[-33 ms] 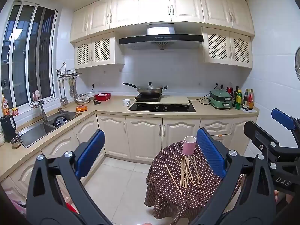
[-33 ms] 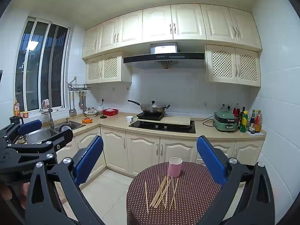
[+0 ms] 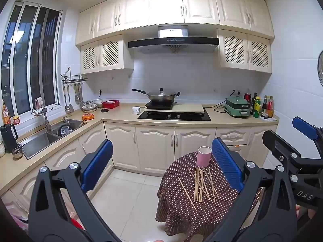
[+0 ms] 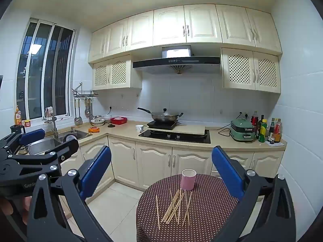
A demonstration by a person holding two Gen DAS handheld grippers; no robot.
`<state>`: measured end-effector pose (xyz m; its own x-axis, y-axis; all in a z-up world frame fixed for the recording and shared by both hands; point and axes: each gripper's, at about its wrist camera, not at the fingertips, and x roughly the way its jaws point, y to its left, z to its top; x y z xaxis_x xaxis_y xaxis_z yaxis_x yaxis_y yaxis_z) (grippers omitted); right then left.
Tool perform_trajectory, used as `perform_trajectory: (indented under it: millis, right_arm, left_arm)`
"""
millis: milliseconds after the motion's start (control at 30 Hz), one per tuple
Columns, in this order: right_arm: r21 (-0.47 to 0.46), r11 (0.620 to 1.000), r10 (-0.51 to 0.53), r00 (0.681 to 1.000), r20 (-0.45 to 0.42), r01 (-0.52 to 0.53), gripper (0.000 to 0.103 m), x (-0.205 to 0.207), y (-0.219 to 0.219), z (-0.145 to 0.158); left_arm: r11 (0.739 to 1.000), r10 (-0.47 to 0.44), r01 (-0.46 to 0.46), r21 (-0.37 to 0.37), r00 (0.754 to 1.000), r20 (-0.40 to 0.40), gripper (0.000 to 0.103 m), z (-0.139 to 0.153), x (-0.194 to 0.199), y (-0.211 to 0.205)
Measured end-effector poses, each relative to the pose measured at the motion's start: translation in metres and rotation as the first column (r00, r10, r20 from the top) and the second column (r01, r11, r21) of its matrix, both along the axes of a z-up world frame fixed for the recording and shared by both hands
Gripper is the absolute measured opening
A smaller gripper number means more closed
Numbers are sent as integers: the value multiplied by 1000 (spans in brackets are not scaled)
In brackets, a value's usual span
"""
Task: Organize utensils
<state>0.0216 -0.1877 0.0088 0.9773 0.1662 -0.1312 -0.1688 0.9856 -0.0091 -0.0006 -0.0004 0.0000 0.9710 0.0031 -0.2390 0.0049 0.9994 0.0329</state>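
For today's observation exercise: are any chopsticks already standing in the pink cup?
No, the pink cup looks empty, and the chopsticks all lie scattered on the tablecloth in front of it.

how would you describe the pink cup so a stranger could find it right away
Look for the small round table with the brown polka-dot cloth, in front of the stove cabinets. The pink cup stands upright at its far edge, just beyond the scattered chopsticks, the only upright thing there.
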Motion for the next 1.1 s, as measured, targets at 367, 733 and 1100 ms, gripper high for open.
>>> perform_trajectory:
  millis: [367, 733, 1100]
  right_arm:
    - [-1, 1000, 9, 1000, -1, -9, 96, 1, 0, 2]
    - [-6, 1000, 9, 1000, 5, -9, 96, 1, 2, 1]
    - [-6, 1000, 9, 1000, 1, -9, 96, 0, 4, 0]
  left_arm:
    - [1000, 5, -5, 1, 1000, 4, 97, 0, 3, 1]
    - [1000, 8, -8, 1, 1000, 10, 97, 4, 2, 8]
    - [1000, 15, -16, 3, 1000, 16, 97, 3, 5, 10]
